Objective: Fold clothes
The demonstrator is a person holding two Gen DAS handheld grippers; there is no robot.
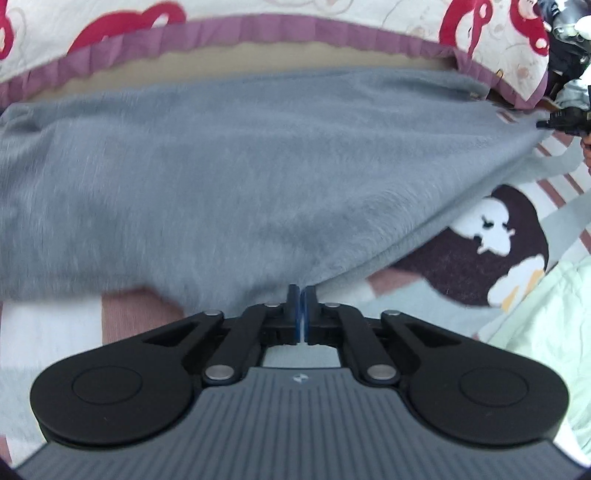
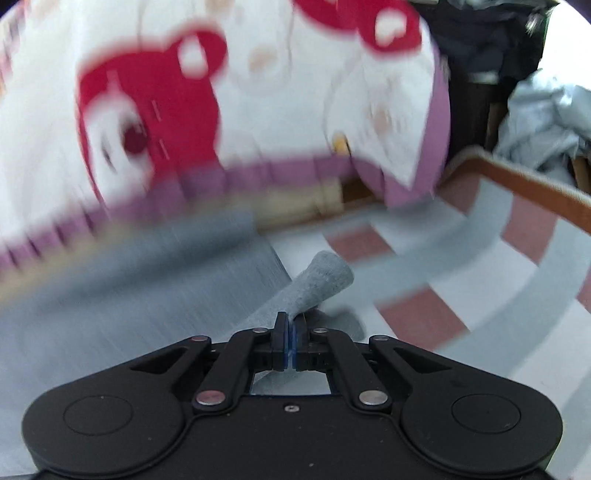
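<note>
A fuzzy grey garment point(image 1: 229, 177) is spread wide over the bed and fills the left wrist view. My left gripper point(image 1: 302, 291) is shut on its near edge. The garment stretches to the far right, where my right gripper point(image 1: 554, 122) pinches its corner. In the right wrist view my right gripper point(image 2: 291, 319) is shut on the grey garment point(image 2: 310, 284); a rolled corner of it sticks up past the fingers. The rest of the cloth lies to the left, blurred by motion.
A white quilt with red cartoon prints and a purple border point(image 1: 258, 33) lies behind the garment, also in the right wrist view point(image 2: 221, 110). The bedsheet point(image 2: 461, 258) has grey and pink stripes. A brown bed rail point(image 2: 535, 184), crumpled grey cloth point(image 2: 546, 118) and pale green fabric point(image 1: 546, 314) lie right.
</note>
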